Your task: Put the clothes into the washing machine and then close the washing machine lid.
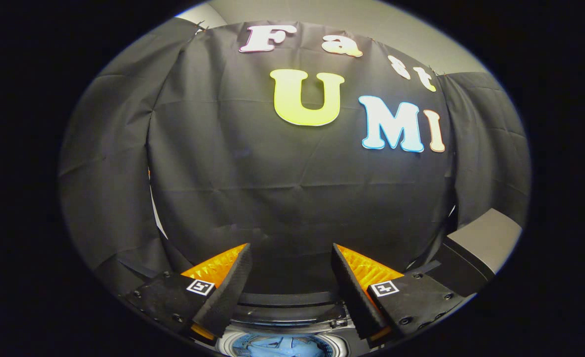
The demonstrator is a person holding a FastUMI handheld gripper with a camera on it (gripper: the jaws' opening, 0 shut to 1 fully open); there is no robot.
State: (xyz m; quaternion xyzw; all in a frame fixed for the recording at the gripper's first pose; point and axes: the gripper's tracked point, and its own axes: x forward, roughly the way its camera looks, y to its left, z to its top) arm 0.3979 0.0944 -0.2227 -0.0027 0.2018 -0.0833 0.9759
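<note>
Gripper (pixel 291 258) held high, level, facing the booth's black cloth wall (pixel 292 198). Its 2 fingers stand spread wide, nothing between them.

Washing machine (pixel 292 317) sits below and near, between the fingers: dark curved rim, round drum opening with a pale ring. Clothes (pixel 282 345) lie inside the drum; light blue, soft, rumpled fabric. Judgement: loading looks done, since the fingers carry nothing.

Lid not identifiable from here; cannot tell its position, though the exposed drum suggests it is up. Grey flat-topped surface (pixel 486 238) far right, hard-edged, matte. Closing the lid appears to remain.
</note>
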